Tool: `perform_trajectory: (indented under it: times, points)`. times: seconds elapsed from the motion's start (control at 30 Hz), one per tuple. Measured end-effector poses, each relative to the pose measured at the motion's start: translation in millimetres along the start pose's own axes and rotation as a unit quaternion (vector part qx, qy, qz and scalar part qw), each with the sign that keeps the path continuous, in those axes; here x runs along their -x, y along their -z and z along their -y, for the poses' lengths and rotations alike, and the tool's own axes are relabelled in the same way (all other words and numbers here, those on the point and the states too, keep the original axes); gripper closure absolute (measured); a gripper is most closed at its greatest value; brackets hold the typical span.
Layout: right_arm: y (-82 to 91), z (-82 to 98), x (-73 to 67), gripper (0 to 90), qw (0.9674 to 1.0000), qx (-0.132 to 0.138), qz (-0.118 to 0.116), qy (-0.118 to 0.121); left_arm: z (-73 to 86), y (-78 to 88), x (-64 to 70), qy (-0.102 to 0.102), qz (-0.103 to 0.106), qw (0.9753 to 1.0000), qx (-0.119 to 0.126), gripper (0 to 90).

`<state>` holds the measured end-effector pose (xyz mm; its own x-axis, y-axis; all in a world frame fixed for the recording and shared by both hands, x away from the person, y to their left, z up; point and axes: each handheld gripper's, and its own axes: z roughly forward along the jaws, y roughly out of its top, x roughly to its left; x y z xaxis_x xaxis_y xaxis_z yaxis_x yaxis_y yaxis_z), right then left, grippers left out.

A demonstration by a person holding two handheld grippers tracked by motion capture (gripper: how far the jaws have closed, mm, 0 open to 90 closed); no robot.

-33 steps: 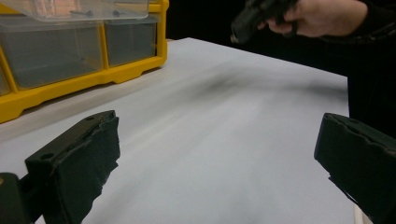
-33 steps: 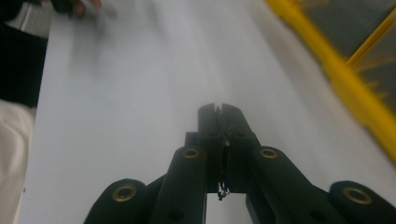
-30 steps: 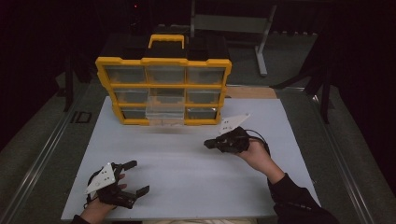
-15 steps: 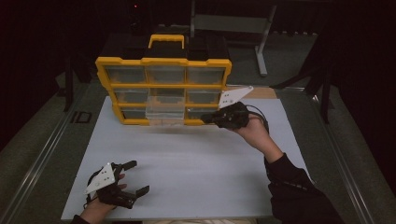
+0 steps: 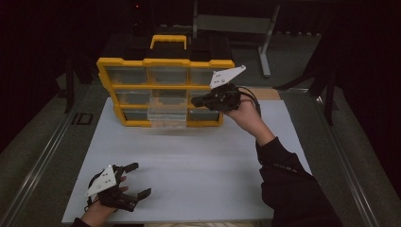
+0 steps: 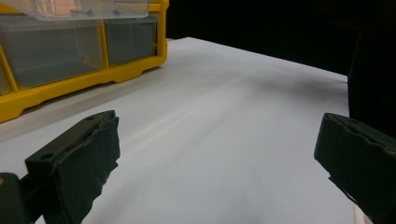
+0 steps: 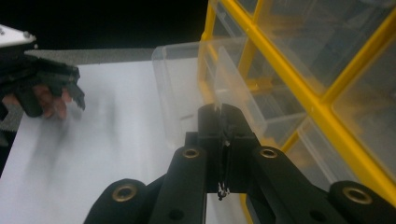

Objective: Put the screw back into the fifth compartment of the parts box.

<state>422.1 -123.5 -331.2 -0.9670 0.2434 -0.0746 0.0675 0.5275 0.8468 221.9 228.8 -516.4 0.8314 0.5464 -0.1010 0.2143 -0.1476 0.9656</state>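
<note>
Right gripper raised in front of yellow organizer, jaws shut – something tiny, maybe a screw, pinched between them. Pulled-out clear drawer sits just ahead of its tips. Left gripper low over white tabletop, jaws wide, nothing between.

yellow organizer w/ clear drawers, white mat, black tools.

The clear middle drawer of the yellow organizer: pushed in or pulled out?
Pulled out. The clear drawer juts forward of the yellow organizer frame, while its neighbours sit flush.
</note>
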Motion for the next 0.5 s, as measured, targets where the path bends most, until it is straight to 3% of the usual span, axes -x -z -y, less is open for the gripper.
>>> perform_trajectory:
  times: [0.33,0.5]
  points:
    - [-23.6,-22.6,8.2,87.8,0.9999,0.011,-0.011,0.003,0.1,0.1,-0.4,0.000,0.000,1.0000,0.000,1.3]
    - [-39.1,-27.4,8.0,87.8,0.9998,0.004,-0.021,0.004,0.0,0.7,-0.2,0.000,0.000,1.0000,0.002,1.3]
